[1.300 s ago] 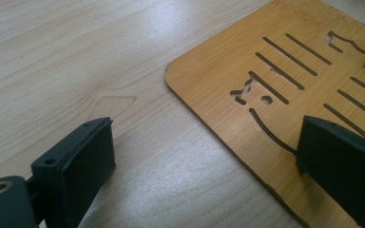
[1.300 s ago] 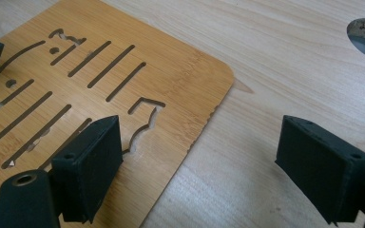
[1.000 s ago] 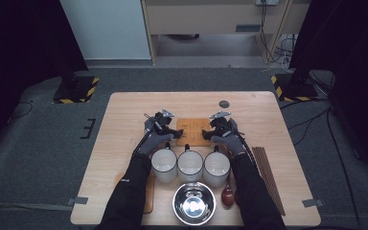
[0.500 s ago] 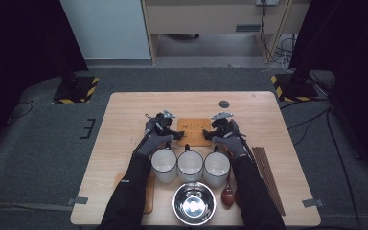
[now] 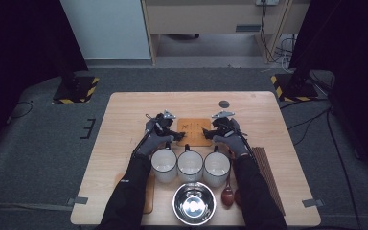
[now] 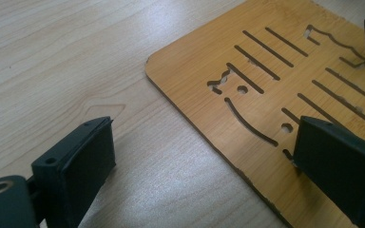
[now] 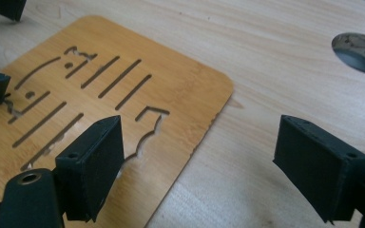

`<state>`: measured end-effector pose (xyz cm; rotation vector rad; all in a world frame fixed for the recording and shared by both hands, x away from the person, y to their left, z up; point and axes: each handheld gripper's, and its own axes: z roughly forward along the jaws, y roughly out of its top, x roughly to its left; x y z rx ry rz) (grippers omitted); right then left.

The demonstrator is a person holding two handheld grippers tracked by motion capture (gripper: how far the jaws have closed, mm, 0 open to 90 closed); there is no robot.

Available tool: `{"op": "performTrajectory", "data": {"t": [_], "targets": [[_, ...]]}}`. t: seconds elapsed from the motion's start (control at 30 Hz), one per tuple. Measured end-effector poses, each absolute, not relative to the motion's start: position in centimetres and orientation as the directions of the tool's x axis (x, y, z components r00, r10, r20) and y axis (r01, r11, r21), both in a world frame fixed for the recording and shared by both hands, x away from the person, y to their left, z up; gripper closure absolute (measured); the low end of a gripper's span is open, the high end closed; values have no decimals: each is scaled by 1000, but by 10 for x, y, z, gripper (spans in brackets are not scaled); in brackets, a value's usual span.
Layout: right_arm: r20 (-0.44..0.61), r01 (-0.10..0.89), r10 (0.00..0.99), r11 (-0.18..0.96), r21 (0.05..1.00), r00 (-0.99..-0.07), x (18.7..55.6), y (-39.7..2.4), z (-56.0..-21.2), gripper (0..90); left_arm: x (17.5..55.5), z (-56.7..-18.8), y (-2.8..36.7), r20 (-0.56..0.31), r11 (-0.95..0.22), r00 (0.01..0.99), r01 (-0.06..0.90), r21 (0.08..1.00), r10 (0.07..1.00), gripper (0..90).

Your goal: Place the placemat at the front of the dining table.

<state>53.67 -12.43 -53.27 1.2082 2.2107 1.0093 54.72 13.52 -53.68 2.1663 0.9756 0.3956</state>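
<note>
Nothing moved, both tools (image 5: 178,134) (image 5: 207,133) open (flanking), slotted bamboo mat (image 5: 194,131) flat, slots crosswise.

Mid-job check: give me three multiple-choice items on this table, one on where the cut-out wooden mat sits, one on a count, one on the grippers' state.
1. The wooden mat lies:
A. between the two grippers
B. under the steel bowl
C. at the table's left edge

2. White mugs in the row:
A. two
B. three
C. five

3. The left gripper and right gripper are:
A. both shut on the mat
B. both open
C. one open, one shut

Answers: 1 A, a gripper flanks each mat edge. 2 B, three mugs stand side by side. 3 B, each pair of jaws straddles a mat edge without pressing.
</note>
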Motion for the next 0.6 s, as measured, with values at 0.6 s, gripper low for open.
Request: {"op": "performTrajectory", "data": {"t": [0.6], "targets": [[-59, 537, 856, 375, 755, -514, 545, -116, -539, 157, 555, -538, 136, 22, -435, 612, 536, 723, 791, 41]]}}
